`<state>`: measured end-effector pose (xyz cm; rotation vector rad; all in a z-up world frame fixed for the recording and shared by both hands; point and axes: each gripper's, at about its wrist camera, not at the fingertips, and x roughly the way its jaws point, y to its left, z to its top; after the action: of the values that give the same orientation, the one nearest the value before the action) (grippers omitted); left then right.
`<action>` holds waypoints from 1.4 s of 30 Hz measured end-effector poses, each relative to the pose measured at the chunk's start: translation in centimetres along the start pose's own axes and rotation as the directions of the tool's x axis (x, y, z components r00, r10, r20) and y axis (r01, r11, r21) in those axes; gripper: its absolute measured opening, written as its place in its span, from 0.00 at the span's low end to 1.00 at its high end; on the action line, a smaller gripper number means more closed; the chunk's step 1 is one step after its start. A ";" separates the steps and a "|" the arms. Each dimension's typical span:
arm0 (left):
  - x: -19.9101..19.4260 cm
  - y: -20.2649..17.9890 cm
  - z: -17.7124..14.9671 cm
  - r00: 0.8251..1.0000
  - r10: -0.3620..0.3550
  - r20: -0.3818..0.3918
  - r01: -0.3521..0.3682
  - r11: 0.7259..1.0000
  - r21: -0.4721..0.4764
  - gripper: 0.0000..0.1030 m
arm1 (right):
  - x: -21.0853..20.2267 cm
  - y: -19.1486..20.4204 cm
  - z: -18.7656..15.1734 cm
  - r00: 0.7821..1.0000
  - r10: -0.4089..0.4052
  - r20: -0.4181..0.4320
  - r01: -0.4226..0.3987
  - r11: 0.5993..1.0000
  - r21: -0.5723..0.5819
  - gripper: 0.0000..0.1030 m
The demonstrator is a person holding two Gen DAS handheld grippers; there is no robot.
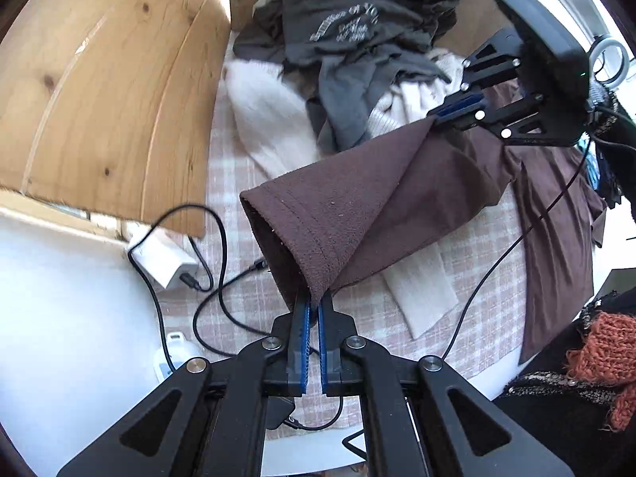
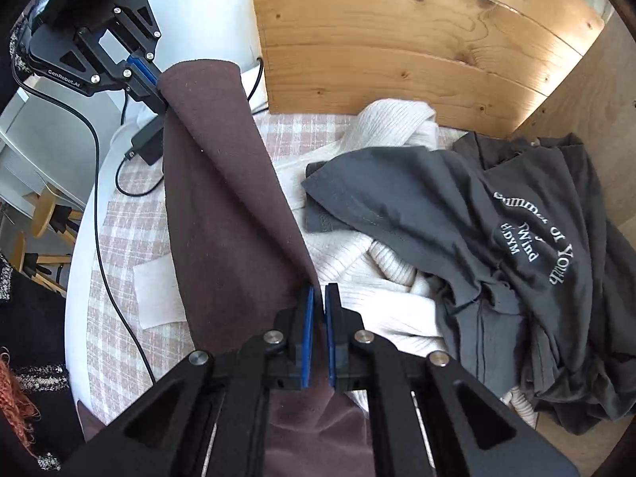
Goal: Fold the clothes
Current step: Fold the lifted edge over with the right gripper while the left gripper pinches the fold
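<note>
Two grippers: both on one brown garment (image 1: pixel 357 206), stretched between them above the checked cloth (image 1: pixel 246 294).
Left gripper (image 1: pixel 314 302): jaws clamped on its hemmed corner.
Right gripper (image 2: pixel 320 292): jaws nearly together, pinching its edge.
Ahead of jaws: grey shirt (image 2: pixel 497 214) on cream sweater (image 2: pixel 381 274).

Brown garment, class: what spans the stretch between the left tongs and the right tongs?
The brown garment itself. The left wrist view shows it stretched from the left tongs up to the right tongs, both pinching its edge.
</note>
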<state>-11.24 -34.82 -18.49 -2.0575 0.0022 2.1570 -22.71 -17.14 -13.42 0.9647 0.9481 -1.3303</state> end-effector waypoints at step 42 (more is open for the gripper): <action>3.0 -1.5 11.4 0.987 0.087 -0.136 -0.021 0.905 0.425 0.56 | 1.6 -0.2 -1.6 0.977 0.215 0.003 -0.215 0.976 -0.014 0.16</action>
<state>-22.52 -31.74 -20.71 -1.9691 0.5064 1.8150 -22.92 -16.15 -15.44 1.0232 0.8232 -1.1415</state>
